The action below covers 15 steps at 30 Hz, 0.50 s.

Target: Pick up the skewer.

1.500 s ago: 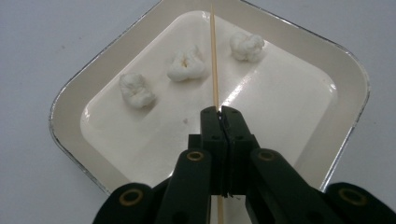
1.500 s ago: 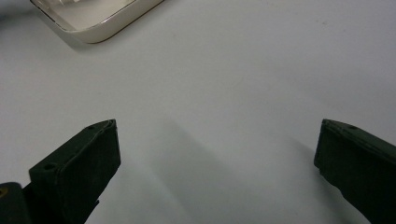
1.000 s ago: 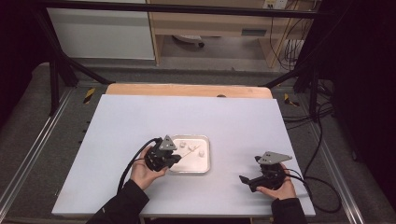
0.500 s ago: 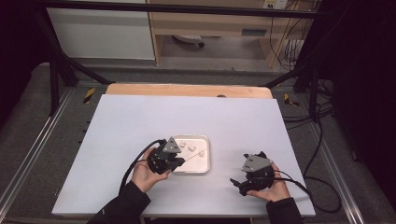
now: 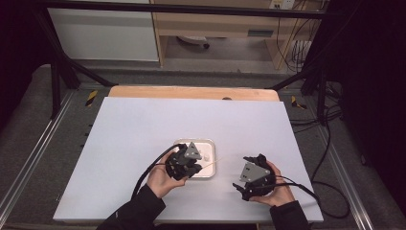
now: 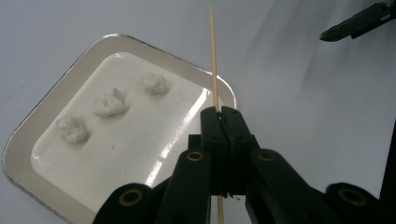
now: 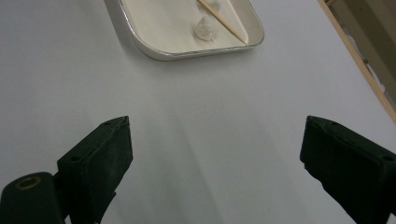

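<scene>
The left gripper [image 6: 219, 116] pinches a thin wooden skewer [image 6: 213, 56] between closed jaws, its point aimed past the corner of a white tray [image 6: 28, 140]. Three white lumps [image 6: 109, 102] lie loose in the tray, none speared yet, so the skewering seems barely begun. The right gripper [image 7: 215, 154] hovers apart over bare table [image 7: 196, 102], jaws wide and empty, having just been narrowing slightly.
</scene>
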Each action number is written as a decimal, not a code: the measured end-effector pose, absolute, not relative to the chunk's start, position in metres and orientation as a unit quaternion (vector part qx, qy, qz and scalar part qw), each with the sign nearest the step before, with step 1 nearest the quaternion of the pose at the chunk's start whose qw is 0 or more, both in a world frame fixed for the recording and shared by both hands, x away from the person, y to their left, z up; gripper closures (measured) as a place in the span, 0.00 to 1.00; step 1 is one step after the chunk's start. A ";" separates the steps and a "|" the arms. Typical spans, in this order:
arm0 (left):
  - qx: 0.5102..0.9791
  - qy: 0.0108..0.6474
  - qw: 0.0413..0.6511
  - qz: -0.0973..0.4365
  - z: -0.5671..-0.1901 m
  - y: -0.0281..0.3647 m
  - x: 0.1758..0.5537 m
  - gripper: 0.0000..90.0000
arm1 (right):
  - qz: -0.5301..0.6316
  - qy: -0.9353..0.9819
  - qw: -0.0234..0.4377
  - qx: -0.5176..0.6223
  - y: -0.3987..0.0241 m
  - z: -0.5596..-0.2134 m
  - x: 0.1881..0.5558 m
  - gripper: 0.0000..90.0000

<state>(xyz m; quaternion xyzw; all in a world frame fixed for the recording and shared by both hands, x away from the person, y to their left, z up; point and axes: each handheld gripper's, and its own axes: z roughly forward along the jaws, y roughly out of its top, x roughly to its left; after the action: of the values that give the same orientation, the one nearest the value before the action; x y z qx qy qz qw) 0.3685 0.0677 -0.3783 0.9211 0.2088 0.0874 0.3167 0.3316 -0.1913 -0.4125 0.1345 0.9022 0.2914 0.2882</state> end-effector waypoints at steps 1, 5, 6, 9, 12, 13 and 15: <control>0.922 0.207 0.316 0.087 -0.378 0.065 0.369 0.99 | 0.287 0.903 0.292 0.129 -0.191 -0.412 0.331 0.12; 0.926 0.200 0.309 0.081 -0.379 0.054 0.368 0.99 | 0.278 0.903 0.311 0.103 -0.188 -0.410 0.329 0.17; 0.927 0.198 0.308 0.080 -0.380 0.050 0.368 0.99 | 0.273 0.903 0.316 0.097 -0.187 -0.410 0.329 0.19; 0.930 0.193 0.304 0.076 -0.380 0.041 0.367 0.99 | 0.266 0.904 0.328 0.071 -0.184 -0.410 0.328 0.24; 0.932 0.187 0.301 0.073 -0.381 0.033 0.366 0.99 | 0.252 0.905 0.340 0.040 -0.182 -0.413 0.328 0.30; 0.933 0.185 0.300 0.073 -0.380 0.030 0.366 0.99 | 0.248 0.904 0.346 0.032 -0.181 -0.414 0.327 0.33; 0.935 0.181 0.297 0.072 -0.380 0.025 0.364 0.99 | 0.238 0.904 0.355 0.011 -0.180 -0.415 0.327 0.36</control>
<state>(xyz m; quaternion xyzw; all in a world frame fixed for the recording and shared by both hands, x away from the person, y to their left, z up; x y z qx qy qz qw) 0.3643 0.0245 -0.3801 0.9349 0.1808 0.0722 0.2967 0.3267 -0.1801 -0.4154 0.0111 0.9041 0.2381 0.3546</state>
